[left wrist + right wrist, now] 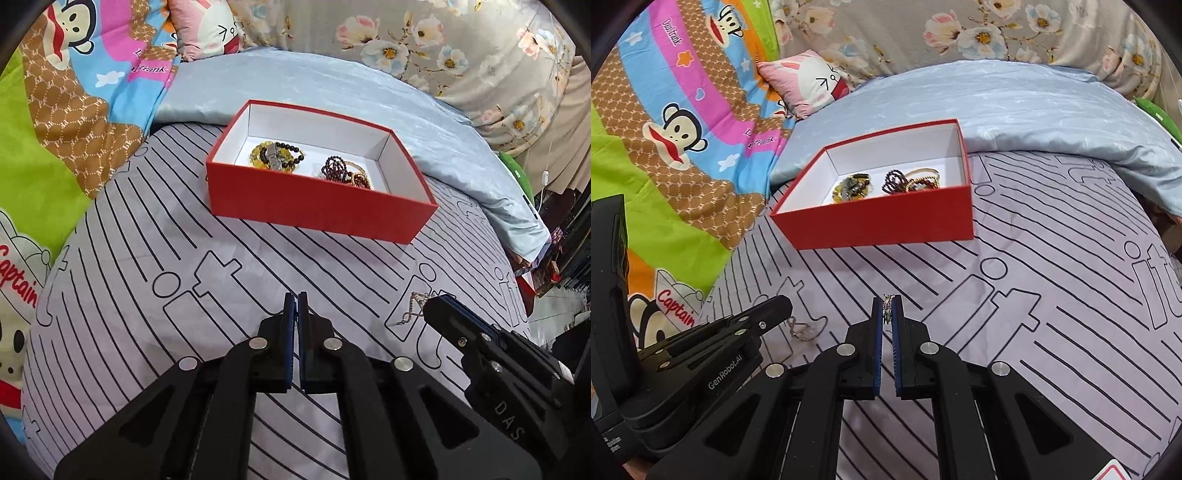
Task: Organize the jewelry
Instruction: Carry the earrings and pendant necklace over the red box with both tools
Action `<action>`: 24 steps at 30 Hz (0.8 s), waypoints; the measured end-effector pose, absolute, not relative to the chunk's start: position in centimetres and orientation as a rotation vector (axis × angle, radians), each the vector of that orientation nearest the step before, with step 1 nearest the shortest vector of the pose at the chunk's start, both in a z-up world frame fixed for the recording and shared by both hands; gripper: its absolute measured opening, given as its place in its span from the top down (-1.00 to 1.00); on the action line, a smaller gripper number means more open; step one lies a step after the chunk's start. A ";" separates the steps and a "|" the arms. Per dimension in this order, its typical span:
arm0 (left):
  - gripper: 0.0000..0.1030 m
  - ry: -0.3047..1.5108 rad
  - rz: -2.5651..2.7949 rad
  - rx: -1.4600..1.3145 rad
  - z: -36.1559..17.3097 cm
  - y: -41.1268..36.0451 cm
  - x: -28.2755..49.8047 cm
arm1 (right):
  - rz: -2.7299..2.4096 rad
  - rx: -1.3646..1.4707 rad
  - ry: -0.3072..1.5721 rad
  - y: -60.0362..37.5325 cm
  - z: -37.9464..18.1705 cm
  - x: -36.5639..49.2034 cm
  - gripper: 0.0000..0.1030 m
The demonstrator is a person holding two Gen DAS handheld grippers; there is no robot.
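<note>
Centrally, one rectangular red cardboard box (317,206) with white inner walls sits on the striped sheet (147,258), holding two heaps of beaded bracelets (277,155). One thin silver chain (887,308) is pinched between the clenched right gripper (887,317); its looped end trails onto the sheet. The left gripper (296,306) is closed, holding nothing.

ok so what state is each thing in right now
red box: open, no lid, jewelry inside
left gripper: shut, holding nothing
right gripper: shut on a silver chain
chain's loose end: lying on the striped sheet
</note>
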State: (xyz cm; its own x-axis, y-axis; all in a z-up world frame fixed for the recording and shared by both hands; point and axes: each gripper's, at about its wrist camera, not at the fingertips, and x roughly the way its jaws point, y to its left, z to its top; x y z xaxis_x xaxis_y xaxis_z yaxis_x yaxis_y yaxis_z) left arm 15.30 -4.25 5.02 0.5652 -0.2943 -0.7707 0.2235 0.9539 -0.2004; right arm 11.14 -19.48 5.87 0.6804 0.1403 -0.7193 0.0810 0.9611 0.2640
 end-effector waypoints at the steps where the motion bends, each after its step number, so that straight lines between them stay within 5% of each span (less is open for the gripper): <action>1: 0.98 0.918 -0.304 -0.083 5.3 -4.1 15.3 | 0.037 0.282 0.820 -19.2 6.2 11.1 0.91; 24: 0.98 0.821 -0.304 -0.062 11.1 -2.9 16.5 | 0.071 0.221 0.734 -17.2 11.2 12.5 0.91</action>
